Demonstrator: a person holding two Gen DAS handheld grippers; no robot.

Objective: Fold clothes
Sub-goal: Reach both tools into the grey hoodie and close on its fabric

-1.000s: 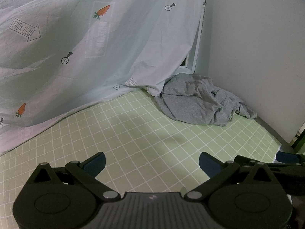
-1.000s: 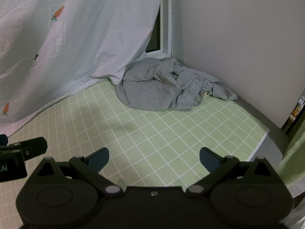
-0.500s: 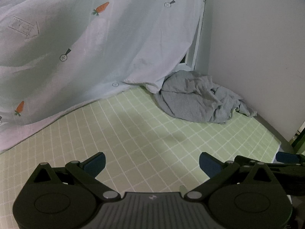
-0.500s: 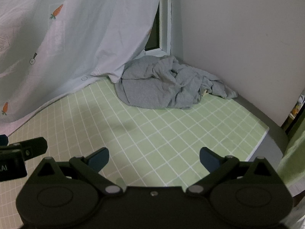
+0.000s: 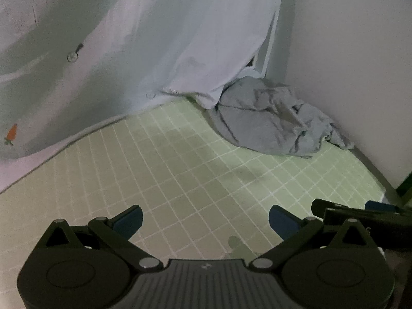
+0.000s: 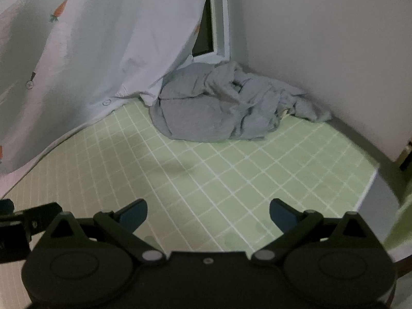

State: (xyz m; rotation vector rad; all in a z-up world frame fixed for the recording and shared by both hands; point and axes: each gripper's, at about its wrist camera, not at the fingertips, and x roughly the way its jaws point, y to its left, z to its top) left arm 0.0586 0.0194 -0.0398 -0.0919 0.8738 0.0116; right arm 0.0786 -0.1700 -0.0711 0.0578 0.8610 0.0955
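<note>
Carrots and small plus-marks are showing on the white curtain (image 5: 108,51) in the left wrist view, where the "LOOK HERE" arrow has slid out of sight; the left gripper (image 5: 204,217) is hovering with its jaws wide apart and empty. In the right wrist view, the right gripper (image 6: 208,211) is likewise gaping over the green checked mat (image 6: 231,170), and the crumpled grey garment (image 6: 221,110) is sitting nearer than before, in the far corner against the wall (image 6: 322,38).

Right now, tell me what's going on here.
A person holds two grippers above a green checked mat, about to fold clothes. A crumpled grey garment lies in the far corner, against the wall and the hem of a white curtain with carrot prints. The left gripper and right gripper are both open and hold nothing; neither touches the garment. No folding has started.
</note>
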